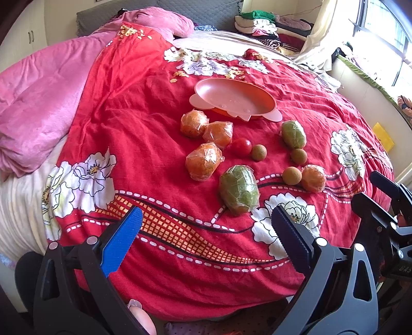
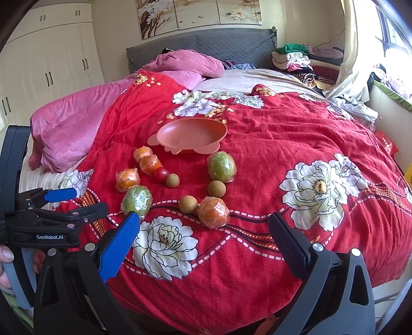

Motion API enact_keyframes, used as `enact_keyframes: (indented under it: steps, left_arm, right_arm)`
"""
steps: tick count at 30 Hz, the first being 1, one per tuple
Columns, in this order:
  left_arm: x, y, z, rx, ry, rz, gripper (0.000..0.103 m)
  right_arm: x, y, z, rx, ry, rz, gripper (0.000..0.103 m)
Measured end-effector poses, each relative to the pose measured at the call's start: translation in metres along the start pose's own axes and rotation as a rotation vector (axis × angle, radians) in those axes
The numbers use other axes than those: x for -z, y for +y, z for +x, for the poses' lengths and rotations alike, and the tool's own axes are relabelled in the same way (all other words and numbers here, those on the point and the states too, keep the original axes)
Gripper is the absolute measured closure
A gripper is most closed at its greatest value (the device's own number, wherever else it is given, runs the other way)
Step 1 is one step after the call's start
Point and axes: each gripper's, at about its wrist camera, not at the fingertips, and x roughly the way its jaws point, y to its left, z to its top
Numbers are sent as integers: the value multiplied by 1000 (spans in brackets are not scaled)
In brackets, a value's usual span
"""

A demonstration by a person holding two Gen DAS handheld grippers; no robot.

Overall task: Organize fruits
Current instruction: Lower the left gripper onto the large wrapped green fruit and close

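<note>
Fruits (image 1: 203,161) loose — pink bowl (image 1: 233,99) beside

a bed fills the room, spread with a red floral bedspread (image 2: 296,134) and a rumpled pink blanket (image 2: 77,121) on its left side. behind it stands a grey quilted headboard (image 2: 200,43) under a triptych flower painting (image 2: 198,15). cream wardrobe doors (image 2: 51,61) line the left wall. folded clothes (image 2: 296,60) pile up beside a bright, sunlit window (image 1: 381,38) with a pale curtain (image 2: 352,51).
</note>
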Motion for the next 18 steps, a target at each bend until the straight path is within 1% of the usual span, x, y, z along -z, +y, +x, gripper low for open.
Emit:
enact_keyframes:
  steps: [8,10,13,16,18]
  left_arm:
    - [-2,-1,8,16,20,-2,9]
    - [-2,0,11,27,27,-8,9]
    - [-4,-7,18,30,44,18,9]
    - [-7,-11,27,44,63,19,9]
    - [-9,-14,35,36,79,25,9]
  right_arm:
    - [-4,-8,12,0,24,-4,4]
    - [-5,-11,20,6,50,-7,4]
    - [-5,-14,36,15,90,-26,4]
    - [-4,-17,52,30,126,-52,4]
    - [-4,-19,60,28,142,-52,4]
